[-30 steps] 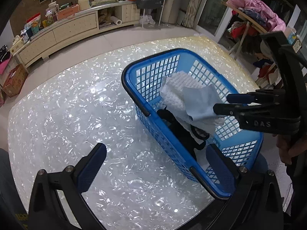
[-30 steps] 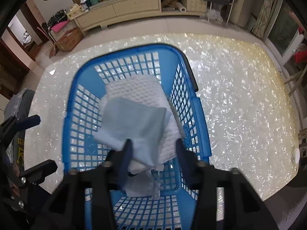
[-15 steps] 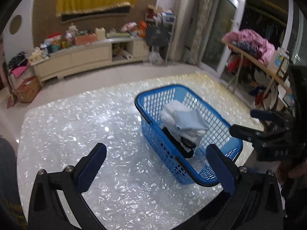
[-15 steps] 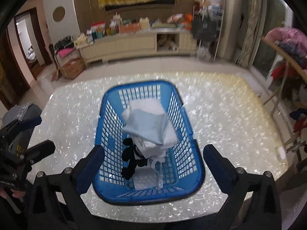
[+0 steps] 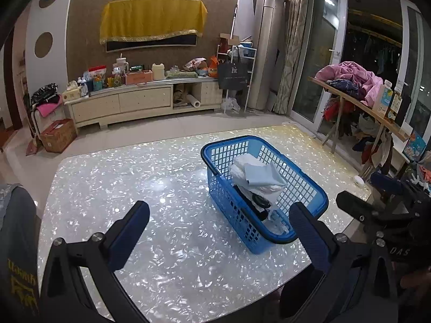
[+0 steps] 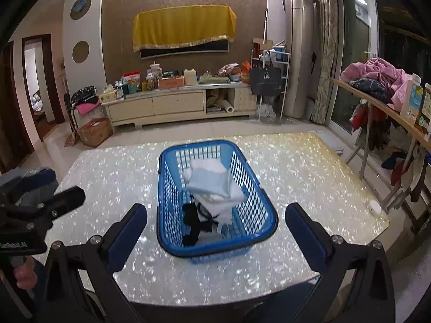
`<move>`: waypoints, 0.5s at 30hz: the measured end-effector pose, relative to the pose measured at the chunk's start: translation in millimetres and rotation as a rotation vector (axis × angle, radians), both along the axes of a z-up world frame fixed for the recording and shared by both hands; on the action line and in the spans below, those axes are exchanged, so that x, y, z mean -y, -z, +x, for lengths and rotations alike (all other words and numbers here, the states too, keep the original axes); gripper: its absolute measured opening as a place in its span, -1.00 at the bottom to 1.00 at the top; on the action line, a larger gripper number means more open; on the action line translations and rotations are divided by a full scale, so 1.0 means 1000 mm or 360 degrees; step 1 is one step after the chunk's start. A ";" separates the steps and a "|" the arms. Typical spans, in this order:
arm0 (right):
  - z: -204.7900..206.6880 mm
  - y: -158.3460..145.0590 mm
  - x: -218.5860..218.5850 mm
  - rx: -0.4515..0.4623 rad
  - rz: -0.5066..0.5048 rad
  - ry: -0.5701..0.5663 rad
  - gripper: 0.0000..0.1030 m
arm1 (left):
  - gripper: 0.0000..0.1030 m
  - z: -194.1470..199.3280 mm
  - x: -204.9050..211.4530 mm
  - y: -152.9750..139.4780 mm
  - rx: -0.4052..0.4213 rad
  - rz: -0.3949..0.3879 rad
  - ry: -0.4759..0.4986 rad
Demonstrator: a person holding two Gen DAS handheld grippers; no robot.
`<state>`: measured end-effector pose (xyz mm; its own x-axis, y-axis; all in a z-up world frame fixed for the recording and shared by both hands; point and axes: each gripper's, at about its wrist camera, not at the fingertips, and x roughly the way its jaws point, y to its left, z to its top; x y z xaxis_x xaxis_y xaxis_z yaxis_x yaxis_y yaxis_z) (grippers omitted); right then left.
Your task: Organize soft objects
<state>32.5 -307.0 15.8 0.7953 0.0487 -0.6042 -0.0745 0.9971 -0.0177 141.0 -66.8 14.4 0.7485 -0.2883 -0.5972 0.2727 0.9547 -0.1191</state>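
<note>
Worktop (image 6: 296, 167): pearly, carrying basket (image 6: 265, 207)
Basket: cloths (image 6: 212, 185) piled inside
Left gripper (image 5: 218, 231): fingers spread, empty
Right gripper (image 6: 215, 228): fingers spread, empty

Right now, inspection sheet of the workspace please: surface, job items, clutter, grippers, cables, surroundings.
Surface: glossy pearl-pattern table, basket on it.
Job items: blue basket holds a pale blue cloth on top of white cloths, with a black item at the near end.
Clutter: small white disc near the table's right edge.
Grippers: left gripper open, empty; right gripper open, empty; both back from the basket.
Cables: nothing seen.
Surroundings: cluttered sideboard, clothes rack to the right, cardboard box on the floor.
</note>
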 end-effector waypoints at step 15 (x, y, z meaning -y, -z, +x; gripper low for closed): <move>-0.014 -0.003 -0.003 0.0068 0.0031 -0.0043 1.00 | 1.00 -0.033 0.002 -0.009 0.0084 0.0043 0.0012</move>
